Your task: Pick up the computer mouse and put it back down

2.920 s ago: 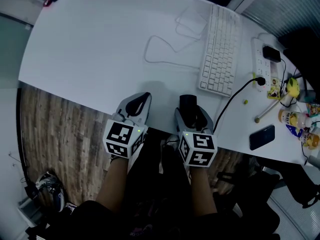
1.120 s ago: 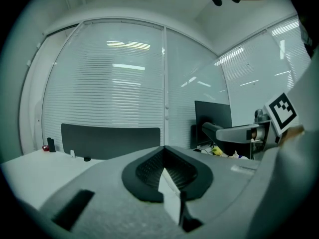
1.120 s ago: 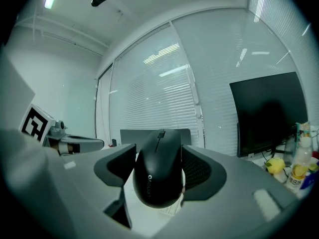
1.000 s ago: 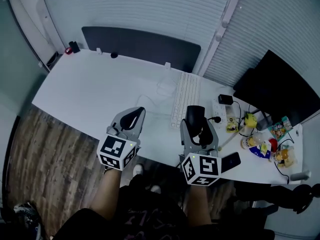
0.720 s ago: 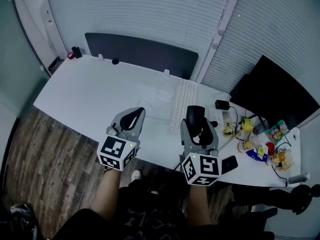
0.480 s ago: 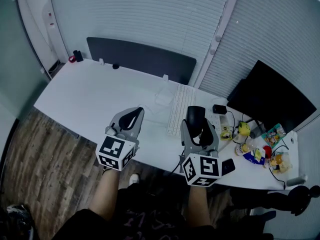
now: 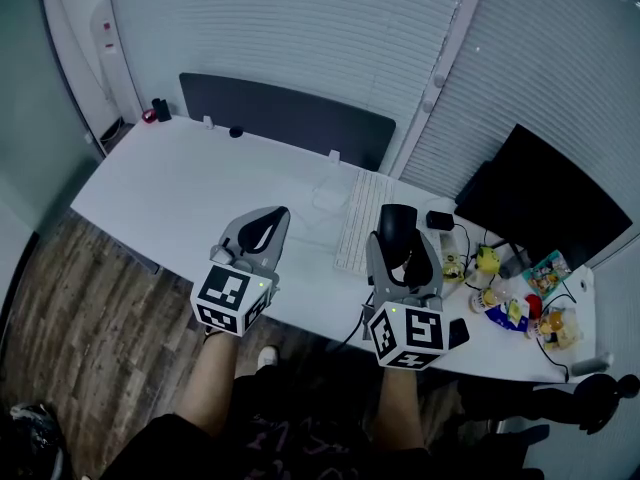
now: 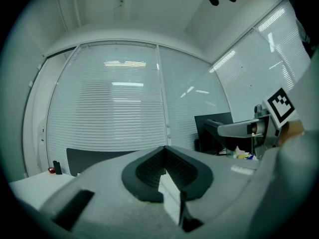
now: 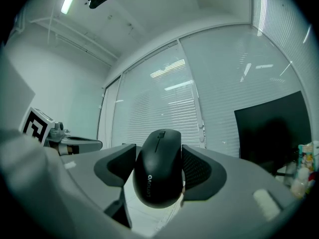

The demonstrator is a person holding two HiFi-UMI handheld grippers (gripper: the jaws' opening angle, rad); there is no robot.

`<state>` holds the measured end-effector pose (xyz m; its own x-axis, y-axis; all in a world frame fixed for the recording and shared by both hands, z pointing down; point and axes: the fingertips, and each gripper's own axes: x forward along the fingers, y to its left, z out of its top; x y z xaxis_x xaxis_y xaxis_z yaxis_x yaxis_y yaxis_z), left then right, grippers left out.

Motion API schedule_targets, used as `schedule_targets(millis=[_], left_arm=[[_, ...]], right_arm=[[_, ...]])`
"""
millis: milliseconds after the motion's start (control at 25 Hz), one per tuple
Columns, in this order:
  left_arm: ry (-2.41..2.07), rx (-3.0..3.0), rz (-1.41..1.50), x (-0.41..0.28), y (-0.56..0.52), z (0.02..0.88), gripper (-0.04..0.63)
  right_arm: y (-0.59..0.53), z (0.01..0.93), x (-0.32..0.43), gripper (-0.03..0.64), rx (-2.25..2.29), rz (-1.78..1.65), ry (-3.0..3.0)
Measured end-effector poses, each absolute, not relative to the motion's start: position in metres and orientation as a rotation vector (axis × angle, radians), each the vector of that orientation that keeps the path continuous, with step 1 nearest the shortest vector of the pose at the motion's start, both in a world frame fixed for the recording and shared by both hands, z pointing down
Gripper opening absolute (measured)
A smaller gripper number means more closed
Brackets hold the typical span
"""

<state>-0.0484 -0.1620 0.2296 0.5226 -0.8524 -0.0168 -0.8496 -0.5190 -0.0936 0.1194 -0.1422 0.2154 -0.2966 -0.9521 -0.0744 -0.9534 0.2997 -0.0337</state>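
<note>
Right gripper [image 7: 401, 236] clamps the mouse [image 9: 158, 169] by its sides, long axis along the jaws, held clear above the near edge of the desk [image 7: 170, 183]. Left gripper [image 7: 280, 215], seemingly closed, holds nothing.

My left gripper [image 8: 164, 152] points level. Its dark ribbed pads [image 8: 149, 167] fold in to a peak at 6 o'clock, tips meeting, with nothing caught in them. A sliver of white shows under the peak. Slatted blinds [image 8: 119, 113] fill 10 to 1 o'clock. Low at 9 o'clock a dark panel [image 8: 89, 158] stands behind the white table [image 8: 22, 185]. At 3 o'clock my right gripper [image 8: 214, 127] reaches across a black monitor [image 8: 219, 117], and its marker cube [image 8: 279, 102] sits farther out.
</note>
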Motion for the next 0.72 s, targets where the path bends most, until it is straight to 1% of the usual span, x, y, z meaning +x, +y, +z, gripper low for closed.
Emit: schedule_targets(millis=[720], left_arm=[[1.487, -2.679, -0.08, -0.061, -0.18, 0.236, 0.002]], right_arm=[[-0.16, 0.222, 0.108, 0.298, -1.827, 0.002, 2.475]])
